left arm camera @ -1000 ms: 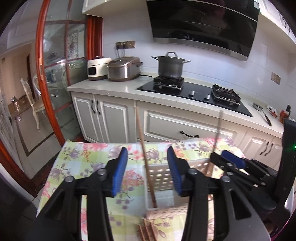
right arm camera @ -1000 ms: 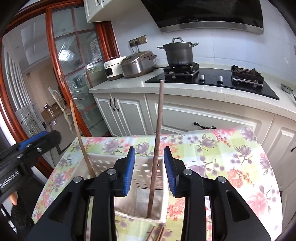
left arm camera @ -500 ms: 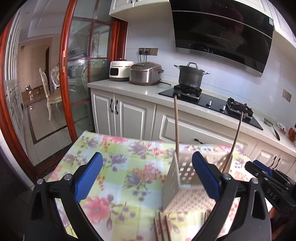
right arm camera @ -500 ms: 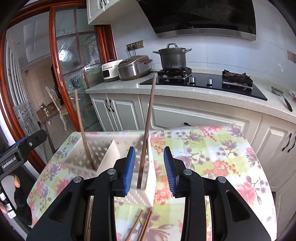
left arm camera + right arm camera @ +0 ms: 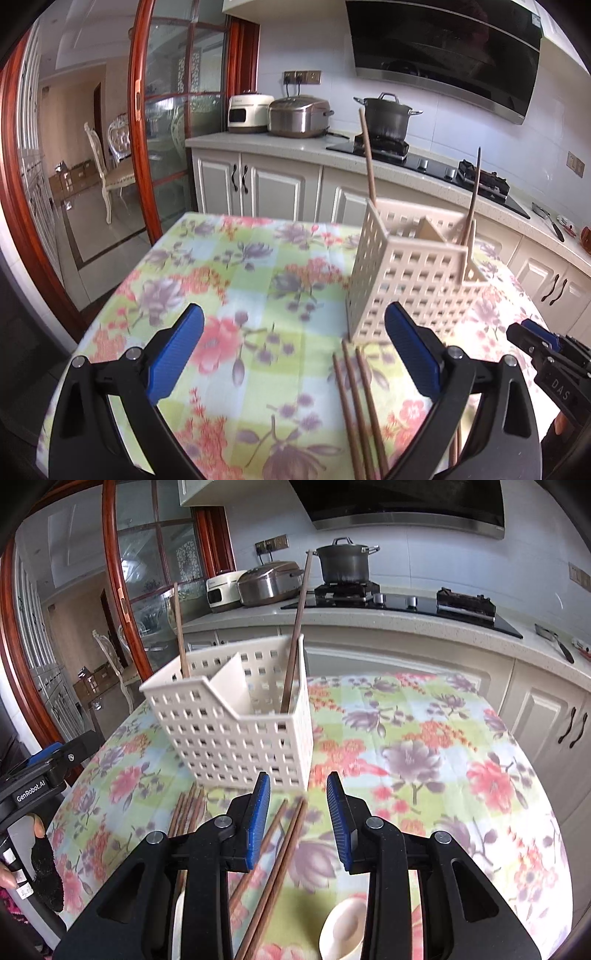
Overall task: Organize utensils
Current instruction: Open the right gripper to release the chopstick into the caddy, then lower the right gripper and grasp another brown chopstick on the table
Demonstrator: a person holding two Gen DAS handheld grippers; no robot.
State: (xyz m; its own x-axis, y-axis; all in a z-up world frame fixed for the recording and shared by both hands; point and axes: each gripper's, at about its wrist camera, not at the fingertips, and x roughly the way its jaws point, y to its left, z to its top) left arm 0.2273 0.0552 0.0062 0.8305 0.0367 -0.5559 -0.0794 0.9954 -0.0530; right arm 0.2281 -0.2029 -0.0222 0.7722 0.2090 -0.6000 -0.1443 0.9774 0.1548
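A white perforated basket (image 5: 413, 266) (image 5: 229, 738) stands on the floral tablecloth (image 5: 236, 280). Two brown chopsticks stand upright in it, one in the left compartment (image 5: 369, 166) (image 5: 180, 627) and one in the right compartment (image 5: 474, 192) (image 5: 295, 638). More chopsticks lie loose on the cloth in front of the basket (image 5: 354, 398) (image 5: 284, 842). My left gripper (image 5: 293, 332) hangs wide open, back from the basket, with nothing between its fingers. My right gripper (image 5: 298, 797) is partly open and holds nothing; loose chopsticks lie on the cloth beneath it.
A white ceramic piece (image 5: 343, 930) lies at the table's near edge under the right gripper. Behind the table runs a counter with cabinets (image 5: 277, 192), a stove with a pot (image 5: 384, 118) and two cookers (image 5: 295, 116). A red-framed glass door (image 5: 147, 147) stands left.
Both grippers have pulled back and down from the basket. The left jaws opened wide and left their chopstick standing in it. The right jaws kept the same gap.
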